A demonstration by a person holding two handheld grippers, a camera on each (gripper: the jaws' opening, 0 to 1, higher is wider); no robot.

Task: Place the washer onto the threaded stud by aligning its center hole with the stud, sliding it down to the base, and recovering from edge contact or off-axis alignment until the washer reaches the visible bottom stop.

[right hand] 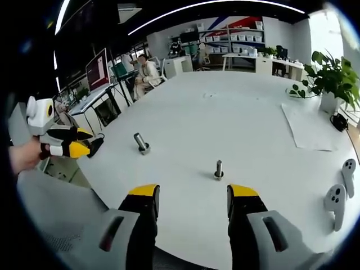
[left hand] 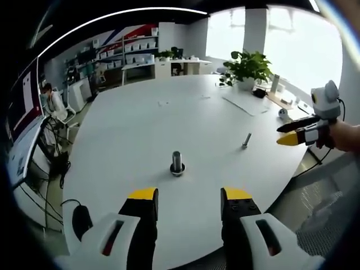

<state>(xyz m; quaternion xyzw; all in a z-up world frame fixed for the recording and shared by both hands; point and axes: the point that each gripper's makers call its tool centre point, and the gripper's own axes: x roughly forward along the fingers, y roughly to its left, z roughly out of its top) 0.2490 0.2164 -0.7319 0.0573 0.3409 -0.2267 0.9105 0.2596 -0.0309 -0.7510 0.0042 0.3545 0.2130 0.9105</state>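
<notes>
A slim threaded stud (right hand: 219,169) stands upright on the white table (right hand: 236,107), just ahead of my right gripper (right hand: 193,194), whose jaws are open and empty. The stud also shows at the right in the left gripper view (left hand: 246,140). A thicker metal cylinder (left hand: 177,163) on a wider ring-like base stands ahead of my left gripper (left hand: 190,197), which is also open and empty. That cylinder (right hand: 140,143) sits left of the stud in the right gripper view. I cannot tell a separate washer apart. Each gripper shows in the other's view, held off the table's edge: the right (left hand: 298,134) and the left (right hand: 76,147).
A potted plant (left hand: 247,67) and a sheet of paper (right hand: 306,126) lie on the far side of the table. Two white hand controllers (right hand: 337,197) rest near the right edge. A person sits at a desk (right hand: 147,70) beyond the table, with shelving behind.
</notes>
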